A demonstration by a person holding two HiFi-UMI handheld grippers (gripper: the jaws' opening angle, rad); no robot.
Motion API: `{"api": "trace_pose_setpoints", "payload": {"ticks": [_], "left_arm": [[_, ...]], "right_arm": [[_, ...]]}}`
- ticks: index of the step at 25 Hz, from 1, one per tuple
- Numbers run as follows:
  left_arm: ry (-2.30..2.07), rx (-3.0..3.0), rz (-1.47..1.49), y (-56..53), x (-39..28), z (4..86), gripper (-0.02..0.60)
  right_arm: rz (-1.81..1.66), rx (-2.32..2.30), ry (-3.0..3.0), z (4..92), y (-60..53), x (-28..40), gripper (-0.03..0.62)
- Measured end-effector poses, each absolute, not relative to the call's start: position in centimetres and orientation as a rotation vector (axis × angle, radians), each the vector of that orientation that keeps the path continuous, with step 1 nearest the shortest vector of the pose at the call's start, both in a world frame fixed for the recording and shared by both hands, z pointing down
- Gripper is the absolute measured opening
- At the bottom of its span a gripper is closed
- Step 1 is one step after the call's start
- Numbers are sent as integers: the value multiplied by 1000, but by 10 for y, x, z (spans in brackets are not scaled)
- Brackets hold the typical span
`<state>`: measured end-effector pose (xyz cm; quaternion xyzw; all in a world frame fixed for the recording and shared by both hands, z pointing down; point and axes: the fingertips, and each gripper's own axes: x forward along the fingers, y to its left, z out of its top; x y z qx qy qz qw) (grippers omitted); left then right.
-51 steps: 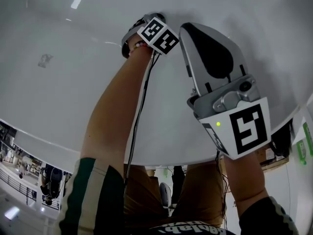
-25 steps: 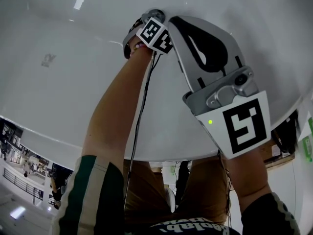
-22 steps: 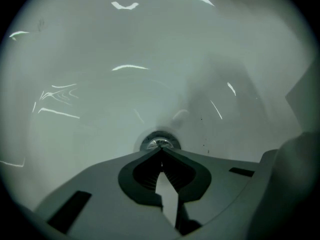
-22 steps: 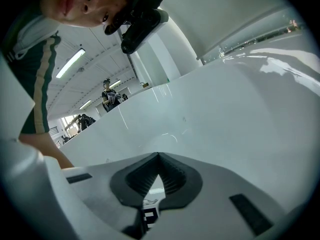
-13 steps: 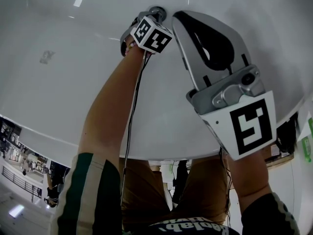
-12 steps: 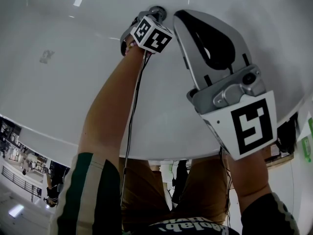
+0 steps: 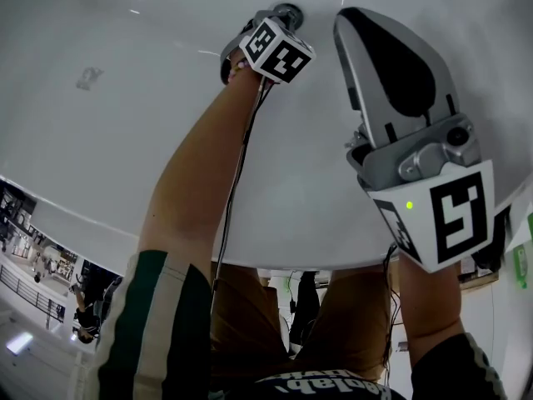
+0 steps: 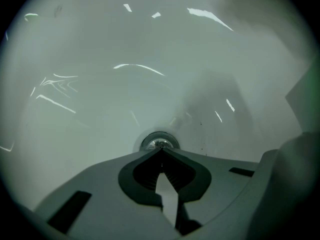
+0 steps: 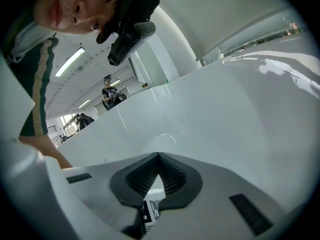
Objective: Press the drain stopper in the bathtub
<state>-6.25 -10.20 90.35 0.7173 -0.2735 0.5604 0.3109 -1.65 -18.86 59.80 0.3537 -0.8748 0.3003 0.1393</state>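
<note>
Chrome is glinting low in the left gripper view: the drain stopper (image 8: 159,142) is sitting round and shiny in the pale floor of the bathtub (image 8: 90,84). The left gripper (image 8: 161,150) is pointing straight at it, jaws pressed together with nothing between them, and their joined tip is lying over the stopper's near edge. Whether it is bearing down or only just arriving, I cannot tell.

In the right gripper view, the right gripper (image 9: 158,155) is also squeezed together and carrying nothing. It is aiming across the smooth white far wall of the tub, well away from the stopper.

From the head view, the left arm is reaching far into the tub, its marker cube (image 7: 279,50) covering most of that gripper, and the stopper is peeking out just beyond it. The right gripper is hovering to the right of the stopper, near but apart from it.

The press looks to be at hand or just starting. The tip is sitting toward the rim rather than the middle, so a push may be tipping the cap instead of sinking it. Or the tip may be skating off the slick metal onto the glossy tub floor. The right gripper, hanging so close, could also knock the left one off line.
</note>
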Motion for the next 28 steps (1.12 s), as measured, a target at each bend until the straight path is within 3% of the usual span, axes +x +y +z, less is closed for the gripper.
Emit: {"api": "trace_pose_setpoints", "payload": {"ticks": [28], "left_arm": [[-725,1857,1394,-103,-63,904,12]], "right_arm": [[757,1033,-2541,593,-190,-16,14]]}}
